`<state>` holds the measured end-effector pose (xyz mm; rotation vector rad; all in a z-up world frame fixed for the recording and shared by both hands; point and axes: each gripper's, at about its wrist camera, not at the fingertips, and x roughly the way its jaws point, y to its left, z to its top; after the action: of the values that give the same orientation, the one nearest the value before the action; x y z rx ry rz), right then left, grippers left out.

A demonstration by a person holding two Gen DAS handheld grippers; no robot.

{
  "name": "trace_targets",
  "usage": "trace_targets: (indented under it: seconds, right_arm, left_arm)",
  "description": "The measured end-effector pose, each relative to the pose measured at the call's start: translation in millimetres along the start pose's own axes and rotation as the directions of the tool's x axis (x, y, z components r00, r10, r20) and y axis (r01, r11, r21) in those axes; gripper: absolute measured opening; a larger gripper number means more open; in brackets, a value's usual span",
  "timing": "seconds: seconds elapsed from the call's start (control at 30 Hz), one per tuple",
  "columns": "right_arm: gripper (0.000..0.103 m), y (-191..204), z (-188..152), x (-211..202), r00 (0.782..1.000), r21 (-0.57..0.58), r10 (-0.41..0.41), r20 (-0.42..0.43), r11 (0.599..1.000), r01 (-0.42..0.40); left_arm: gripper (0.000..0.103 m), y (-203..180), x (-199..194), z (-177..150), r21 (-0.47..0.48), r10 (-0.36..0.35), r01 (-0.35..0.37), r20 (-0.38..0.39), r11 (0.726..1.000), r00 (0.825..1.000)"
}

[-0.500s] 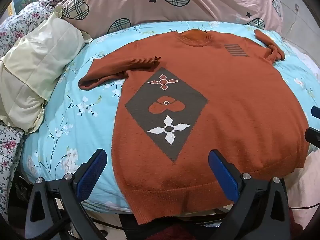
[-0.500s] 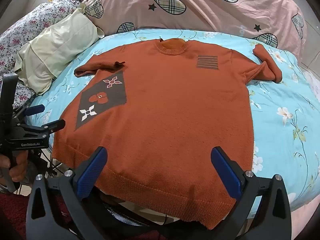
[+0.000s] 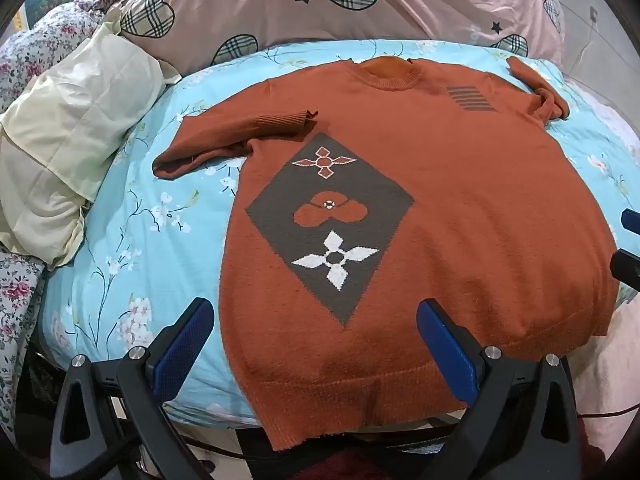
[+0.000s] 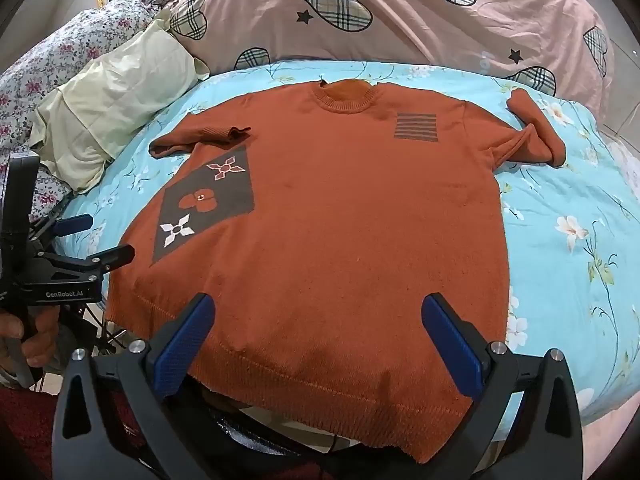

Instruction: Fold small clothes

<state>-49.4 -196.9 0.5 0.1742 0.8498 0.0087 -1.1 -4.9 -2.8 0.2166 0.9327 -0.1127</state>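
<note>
An orange knitted short-sleeve sweater [image 3: 460, 208] lies front up and spread flat on the blue flowered bedsheet [image 3: 132, 240]; it also shows in the right wrist view [image 4: 344, 240]. It has a grey diamond patch [image 3: 328, 220] with flower motifs. Its left sleeve [image 3: 232, 136] is folded in on itself, its right sleeve [image 4: 532, 128] curls up. My left gripper [image 3: 316, 344] is open and empty, hovering over the hem at the left part. My right gripper [image 4: 320, 340] is open and empty over the hem further right.
A pink quilt with plaid hearts [image 3: 360, 4] lies behind the sweater. A cream pillow [image 3: 68, 128] and floral bedding [image 3: 36, 48] are at the left. The hem hangs over the bed's near edge [image 4: 600, 404]. The left gripper [image 4: 96, 240] shows at the left of the right wrist view.
Both grippers have shifted only slightly; the sweater lies as before.
</note>
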Motion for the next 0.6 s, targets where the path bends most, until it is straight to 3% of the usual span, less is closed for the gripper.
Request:
trace_targets:
  seconds: [0.23,0.6]
  right_arm:
    - [0.102,-1.5,-1.2,3.2,0.998,-0.039,-0.041,0.045,0.998,0.043]
    - [0.102,-15.0,3.5,11.1,0.998,-0.009,-0.054,0.019,0.999,0.054]
  left_arm:
    - [0.102,1.1,6.0,1.1,0.008,-0.003,0.004,-0.031,1.0,1.0]
    - [0.102,-4.3,19.0,5.4,0.03,-0.008,0.01,-0.077,1.0,0.997]
